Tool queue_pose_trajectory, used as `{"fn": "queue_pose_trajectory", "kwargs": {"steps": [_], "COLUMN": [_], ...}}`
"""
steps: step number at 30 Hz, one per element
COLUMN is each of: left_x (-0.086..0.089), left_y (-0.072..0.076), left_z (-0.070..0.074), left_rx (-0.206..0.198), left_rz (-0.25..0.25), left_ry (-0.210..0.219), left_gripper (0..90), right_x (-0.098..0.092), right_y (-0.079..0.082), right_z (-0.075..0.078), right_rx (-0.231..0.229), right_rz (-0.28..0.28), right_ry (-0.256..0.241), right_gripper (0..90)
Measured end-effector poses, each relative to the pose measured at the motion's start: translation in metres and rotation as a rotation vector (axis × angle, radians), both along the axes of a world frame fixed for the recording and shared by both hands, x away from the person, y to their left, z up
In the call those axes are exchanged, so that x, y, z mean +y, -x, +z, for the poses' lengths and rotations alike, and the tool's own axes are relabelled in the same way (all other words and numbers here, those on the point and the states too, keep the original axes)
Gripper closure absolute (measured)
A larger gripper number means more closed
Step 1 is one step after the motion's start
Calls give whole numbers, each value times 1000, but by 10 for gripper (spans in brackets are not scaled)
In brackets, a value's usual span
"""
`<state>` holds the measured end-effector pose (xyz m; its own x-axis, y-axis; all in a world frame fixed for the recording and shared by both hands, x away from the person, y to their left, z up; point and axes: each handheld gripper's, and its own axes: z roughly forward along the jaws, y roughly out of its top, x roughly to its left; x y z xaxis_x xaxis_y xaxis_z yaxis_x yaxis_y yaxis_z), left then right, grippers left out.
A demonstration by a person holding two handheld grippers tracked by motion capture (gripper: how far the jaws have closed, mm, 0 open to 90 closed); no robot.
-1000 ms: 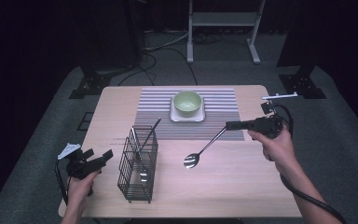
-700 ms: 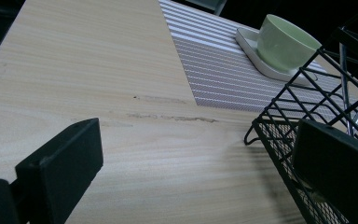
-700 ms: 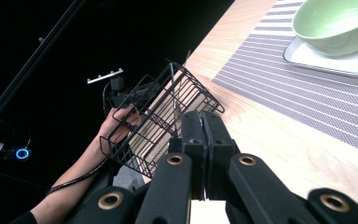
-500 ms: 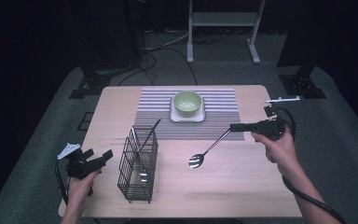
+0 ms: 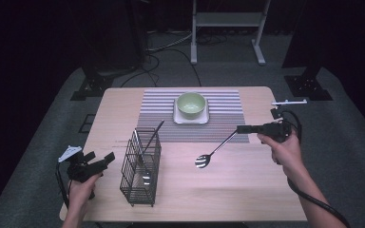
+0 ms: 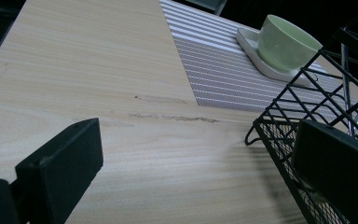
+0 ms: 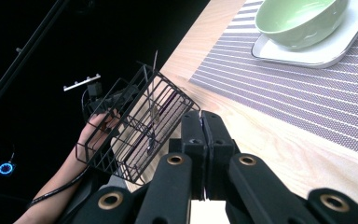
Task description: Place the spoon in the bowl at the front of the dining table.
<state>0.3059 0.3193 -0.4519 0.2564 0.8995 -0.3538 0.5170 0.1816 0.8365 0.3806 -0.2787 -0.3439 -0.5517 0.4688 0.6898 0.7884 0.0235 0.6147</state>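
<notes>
Steel spoon (image 5: 213,153) slants, bowl toward rack (image 5: 141,167).

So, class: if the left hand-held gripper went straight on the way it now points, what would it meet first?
Probably the black wire basket: the left hand-held gripper is open and the basket's near corner lies just ahead of its right-hand jaw. Depth is hard to judge.

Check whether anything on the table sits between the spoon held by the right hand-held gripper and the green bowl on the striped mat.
Nothing visible does. The right hand-held gripper holds the spoon by its handle, above bare table in front of the striped mat. Only open mat lies between it and the bowl; the wire caddy stands off to the left.
</notes>
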Motion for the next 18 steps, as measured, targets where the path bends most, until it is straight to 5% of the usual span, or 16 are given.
{"fn": "queue_pose_trajectory", "kwargs": {"steps": [18], "left_x": [2], "left_y": [1], "left_z": [0], "left_rx": [-3], "left_rz": [7], "left_ry": [2], "left_gripper": [10], "right_x": [-4], "right_y": [-14], "right_z": [-9], "right_rx": [1], "right_rz": [-59], "right_ry": [3], "right_gripper": [889]}}
